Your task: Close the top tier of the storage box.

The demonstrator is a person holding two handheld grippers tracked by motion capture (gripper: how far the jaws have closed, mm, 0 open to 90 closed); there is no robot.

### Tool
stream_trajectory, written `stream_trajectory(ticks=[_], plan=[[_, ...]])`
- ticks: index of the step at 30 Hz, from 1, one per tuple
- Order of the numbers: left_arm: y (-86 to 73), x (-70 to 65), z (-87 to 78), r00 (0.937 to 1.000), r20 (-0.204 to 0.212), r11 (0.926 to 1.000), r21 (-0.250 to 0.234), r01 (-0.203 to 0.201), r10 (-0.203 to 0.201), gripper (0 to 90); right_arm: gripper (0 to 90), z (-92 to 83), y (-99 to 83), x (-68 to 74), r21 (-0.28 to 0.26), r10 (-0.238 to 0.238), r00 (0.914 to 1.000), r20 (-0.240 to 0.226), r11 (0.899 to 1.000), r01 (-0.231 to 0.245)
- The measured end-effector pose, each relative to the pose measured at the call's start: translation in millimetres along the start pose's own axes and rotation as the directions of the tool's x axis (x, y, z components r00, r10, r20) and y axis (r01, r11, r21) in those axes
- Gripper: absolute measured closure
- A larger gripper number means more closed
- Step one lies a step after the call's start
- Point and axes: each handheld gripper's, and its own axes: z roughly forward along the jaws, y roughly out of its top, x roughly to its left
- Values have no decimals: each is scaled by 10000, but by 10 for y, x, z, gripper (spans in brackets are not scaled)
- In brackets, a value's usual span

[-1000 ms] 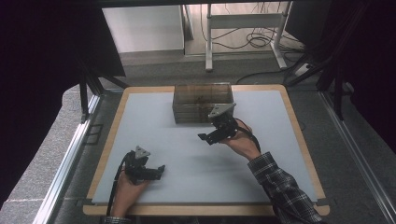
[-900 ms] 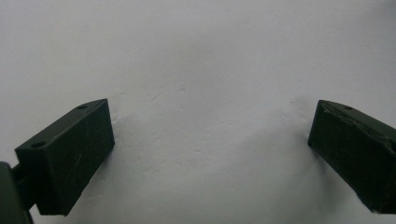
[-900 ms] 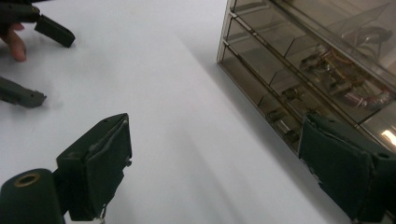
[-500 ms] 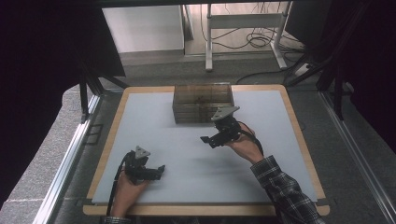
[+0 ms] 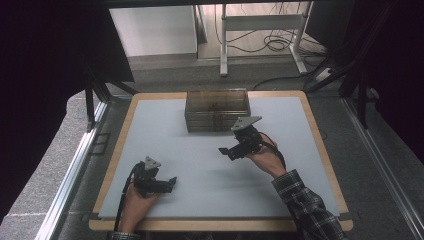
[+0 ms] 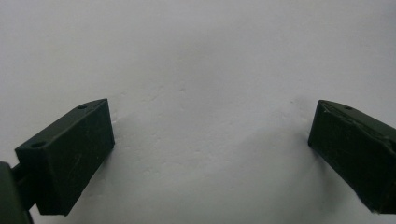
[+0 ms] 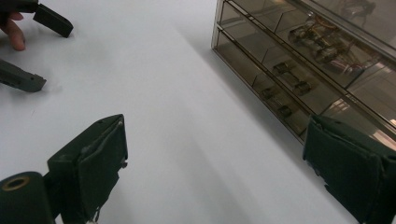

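- smoked clear drawer cabinet [image 5: 217,110]: at far middle of desk [image 5: 150,135], drawers shut, small parts inside; untouched.
- right gripper [image 5: 229,151]: raised just in front of cabinet, jaws wide apart, empty.
- left gripper [image 5: 171,183]: low at near left, jaws apart, empty.
- progress: barely begun; reaching and opening a drawer likely left.

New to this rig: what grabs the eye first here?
The smoky see-through drawer box at the far middle of the white table, small parts visible in its drawers in the right gripper view. Next, the right gripper, open, held up just in front of it. The left gripper sits low near the front left, open too.
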Motion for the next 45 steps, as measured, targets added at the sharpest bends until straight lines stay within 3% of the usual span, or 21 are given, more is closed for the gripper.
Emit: stream_trajectory(ticks=[9, 45], plan=[[0, 1, -1, 10000, 1, 10000, 0, -4, 4, 5, 48, -51, 1, 30, 19, -176, 9998, 32, 9998, 176], [-2, -1, -2, 10000, -11, 10000, -10, -11, 11, 6, 14, -268, -197, 24, 367, 103, 9999, 52, 9993, -105]])
